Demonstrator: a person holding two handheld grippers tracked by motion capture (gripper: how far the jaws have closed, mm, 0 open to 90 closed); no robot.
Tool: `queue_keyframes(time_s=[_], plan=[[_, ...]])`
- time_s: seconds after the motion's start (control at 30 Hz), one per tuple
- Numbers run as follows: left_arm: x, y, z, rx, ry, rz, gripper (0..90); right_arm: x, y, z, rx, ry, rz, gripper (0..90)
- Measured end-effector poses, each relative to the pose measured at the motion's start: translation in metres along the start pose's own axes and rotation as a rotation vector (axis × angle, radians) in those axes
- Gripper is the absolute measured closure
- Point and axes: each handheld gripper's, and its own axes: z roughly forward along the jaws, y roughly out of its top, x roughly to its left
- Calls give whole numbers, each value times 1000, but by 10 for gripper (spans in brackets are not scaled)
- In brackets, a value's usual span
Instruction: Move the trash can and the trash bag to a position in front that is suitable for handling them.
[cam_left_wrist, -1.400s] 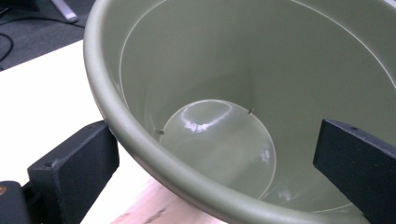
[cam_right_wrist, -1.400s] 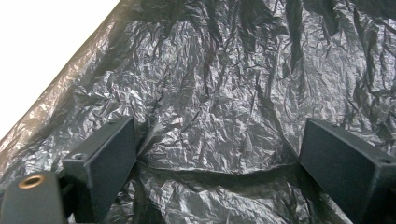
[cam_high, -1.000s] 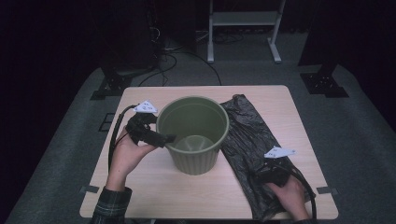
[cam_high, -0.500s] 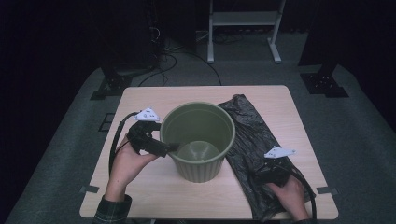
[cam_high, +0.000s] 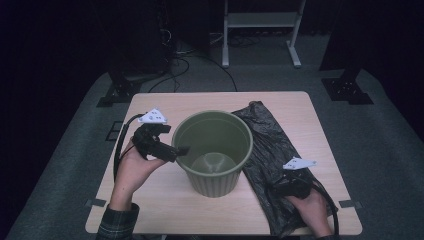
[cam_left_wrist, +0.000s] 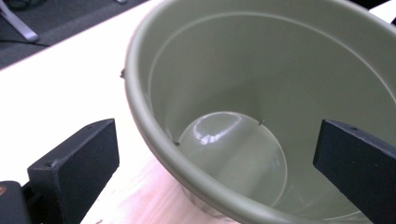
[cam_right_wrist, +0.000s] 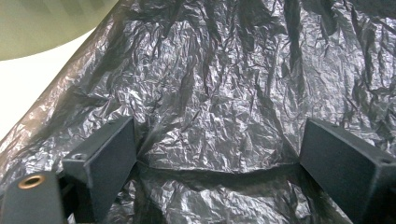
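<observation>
The left gripper (cam_high: 181, 149) is at the left side of the green bucket (cam_high: 216, 150). Its two black jaws are wide apart. In the left gripper view one jaw sits outside the bucket's wall and the other sits over the inside, so the rim (cam_left_wrist: 154, 135) runs between them. The jaws are not squeezing the rim. The bucket stands upright near the middle of the wooden table (cam_high: 150, 192). You can see its shiny round bottom (cam_left_wrist: 233, 149) deep inside.

The right gripper (cam_high: 274, 187) is down at the near right part of the table, well apart from the left one. It rests on the black plastic bag (cam_high: 270, 145). Its jaws are wide apart too, and the crinkly bag (cam_right_wrist: 219, 107) lies flat between them. They do not pinch it. The bag stretches from the near edge of the table up past the bucket's right side and touches the bucket there.
</observation>
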Motion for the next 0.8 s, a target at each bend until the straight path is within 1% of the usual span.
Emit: queue_keyframes(time_s=[0.1,0.17,0.2,0.27,0.33,0.37,0.4,0.5,0.53,0.57,0.6,0.63,0.7,0.73,0.8], plan=[[-1,2,-8,-14,11,7,0,0,0,0,0,0,0,100],[-1,1,-12,-24,18,2,0,0,0,0,0,2,-2,100],[-2,-2,-17,-35,27,-1,0,0,0,0,0,3,-2,100],[-2,-4,-20,-40,28,-5,0,0,0,0,0,3,-2,100],[-4,-9,-26,-53,39,-12,0,0,0,0,0,3,-3,100],[-6,-14,-32,-54,45,-14,0,0,0,0,0,3,-3,100],[-6,-14,-32,-54,45,-14,0,0,0,0,0,3,-3,100],[-7,-21,-39,-50,54,-15,0,0,0,0,0,4,-3,100],[-8,-26,-44,-52,64,-19,0,0,0,0,0,4,-3,100],[-8,-26,-44,-52,64,-19,0,0,0,0,0,4,-3,100],[-8,-31,-48,-55,70,-28,0,0,0,0,0,5,-4,101],[-8,-31,-48,-55,70,-28,0,0,0,0,0,5,-4,101],[-9,-41,-50,-45,79,-31,0,-1,0,0,0,5,-4,101],[-9,-41,-50,-45,79,-31,0,-1,0,0,0,5,-4,101],[-11,-48,-48,-40,86,-29,0,0,0,0,0,5,-4,100]])
